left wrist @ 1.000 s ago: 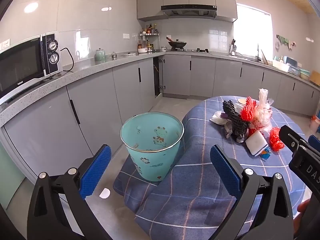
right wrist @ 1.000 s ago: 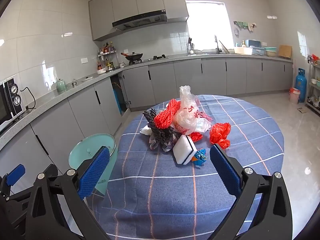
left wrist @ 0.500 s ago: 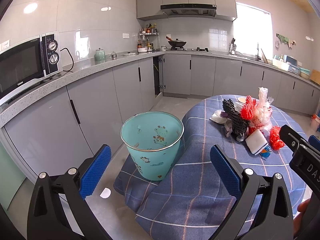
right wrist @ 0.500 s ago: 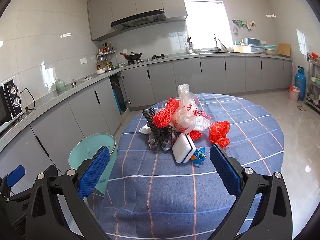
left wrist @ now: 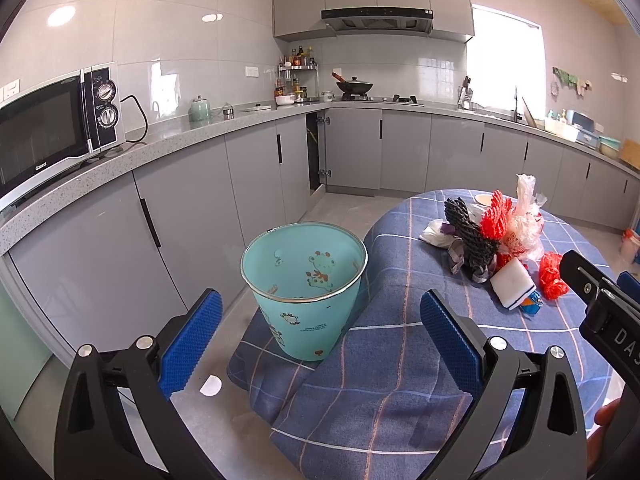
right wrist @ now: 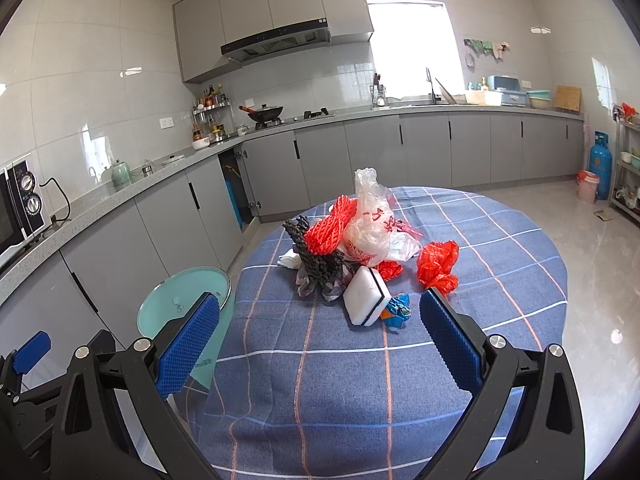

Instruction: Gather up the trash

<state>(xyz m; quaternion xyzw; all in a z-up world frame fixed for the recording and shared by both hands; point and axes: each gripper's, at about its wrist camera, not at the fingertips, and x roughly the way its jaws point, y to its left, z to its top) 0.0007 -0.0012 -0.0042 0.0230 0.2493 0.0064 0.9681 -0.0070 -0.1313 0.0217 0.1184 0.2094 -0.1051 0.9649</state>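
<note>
A heap of trash lies on the round table with the blue checked cloth (right wrist: pixel 500 240): a black foam net (right wrist: pixel 316 256), a red foam net (right wrist: pixel 330 230), a clear plastic bag (right wrist: pixel 370 220), a crumpled red bag (right wrist: pixel 438 260), a white sponge (right wrist: pixel 366 300) and a small blue wrapper (right wrist: pixel 396 310). A teal bin (left wrist: pixel 304 288) stands on the floor against the table's left side and looks empty. My left gripper (left wrist: pixel 320 340) is open, just in front of the bin. My right gripper (right wrist: pixel 320 340) is open over the table's near part, short of the sponge.
Grey kitchen cabinets (left wrist: pixel 200 208) run along the left and back walls, with a microwave (left wrist: pixel 52 128) on the counter. One cabinet door (right wrist: pixel 236 196) stands ajar. A blue gas cylinder (right wrist: pixel 600 164) and a pink bucket (right wrist: pixel 587 186) stand at the far right. A white scrap (left wrist: pixel 210 385) lies on the floor.
Both views shift only slightly; the trash heap sits a little farther back in the right wrist view. Both grippers stay open and hold nothing.
</note>
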